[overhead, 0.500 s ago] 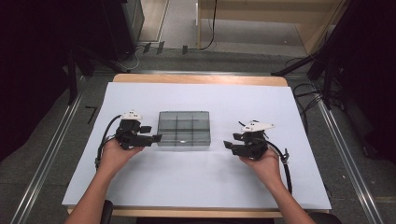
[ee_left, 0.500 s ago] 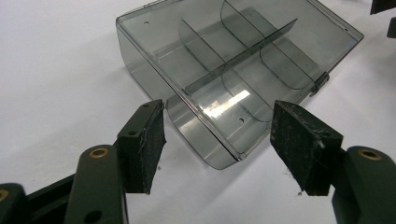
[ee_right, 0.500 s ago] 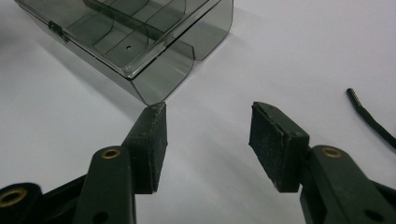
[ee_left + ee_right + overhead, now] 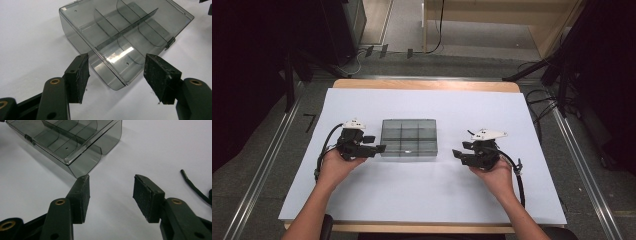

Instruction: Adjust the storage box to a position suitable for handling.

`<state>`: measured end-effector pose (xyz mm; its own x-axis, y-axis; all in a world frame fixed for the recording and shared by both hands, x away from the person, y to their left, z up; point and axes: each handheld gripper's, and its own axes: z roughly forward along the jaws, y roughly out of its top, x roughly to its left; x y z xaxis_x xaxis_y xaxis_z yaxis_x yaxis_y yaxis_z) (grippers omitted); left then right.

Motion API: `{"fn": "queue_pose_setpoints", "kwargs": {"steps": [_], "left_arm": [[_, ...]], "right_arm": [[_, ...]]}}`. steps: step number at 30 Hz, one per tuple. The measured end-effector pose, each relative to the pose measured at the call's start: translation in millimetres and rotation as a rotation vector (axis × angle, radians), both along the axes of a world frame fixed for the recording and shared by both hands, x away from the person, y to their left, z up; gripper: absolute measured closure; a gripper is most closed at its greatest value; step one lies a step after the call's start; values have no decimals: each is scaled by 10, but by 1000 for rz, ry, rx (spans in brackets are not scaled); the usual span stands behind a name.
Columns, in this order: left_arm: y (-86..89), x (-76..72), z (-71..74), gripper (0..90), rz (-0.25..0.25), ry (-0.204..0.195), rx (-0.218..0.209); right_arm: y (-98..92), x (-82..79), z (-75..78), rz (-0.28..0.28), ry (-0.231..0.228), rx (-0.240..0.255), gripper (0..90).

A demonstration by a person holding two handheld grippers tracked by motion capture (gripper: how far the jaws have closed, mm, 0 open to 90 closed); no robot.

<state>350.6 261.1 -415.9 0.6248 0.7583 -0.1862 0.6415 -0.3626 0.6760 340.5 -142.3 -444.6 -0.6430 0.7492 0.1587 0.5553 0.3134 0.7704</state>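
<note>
**A:** Start at the left of the high view. Where is the left gripper (image 4: 374, 143)?

**B:** It sits left of centre, held in the person's hand, with its tips just beside the left end of the smoky clear compartment box (image 4: 408, 139). In the left gripper view the jaws stand wide. The box's near corner lies between them, but neither pad presses on it.

**A:** And the box itself?

**B:** It lies flat on the white sheet (image 4: 422, 200), in the middle of the frame, with its lid down. The dividers show through the lid, the compartments look empty, and a small latch (image 4: 170, 43) sits on one long side.

**A:** What about the right?

**B:** The right gripper (image 4: 462, 150) is right of centre, pointing at the box's right end but clearly apart from it. Its jaws are also spread, with only bare sheet between the pads. In the right gripper view the box's corner sits just beyond the tip of the left-hand jaw.

**A:** Has anything changed from half a second ago?

**B:** Hardly anything. The box is in the same spot, and both hands are about where they were, the right one perhaps a touch closer.

**A:** So what does that mean for the job?

**B:** I'd say the approach is nearly finished on the left and still short on the right. No grip has been made yet, so the box is untouched and the real handling is still to come
</note>
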Motion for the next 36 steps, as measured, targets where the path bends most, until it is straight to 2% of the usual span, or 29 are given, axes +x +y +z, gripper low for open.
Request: {"fn": "queue_pose_setpoints", "kwargs": {"steps": [8,14,22,36], "left_arm": [[-5,27,-11,386,10,-3,-12],[-1,18,-7,386,9,-3,-9],[21,-43,-11,386,10,-3,-3],[-40,-158,-54,383,-3,-10,10]], "right_arm": [[-1,15,18,15,-1,10,504],[-25,23,28,3,-1,31,517],[71,8,45,18,-3,32,520],[165,-143,75,21,-4,43,543]]}}
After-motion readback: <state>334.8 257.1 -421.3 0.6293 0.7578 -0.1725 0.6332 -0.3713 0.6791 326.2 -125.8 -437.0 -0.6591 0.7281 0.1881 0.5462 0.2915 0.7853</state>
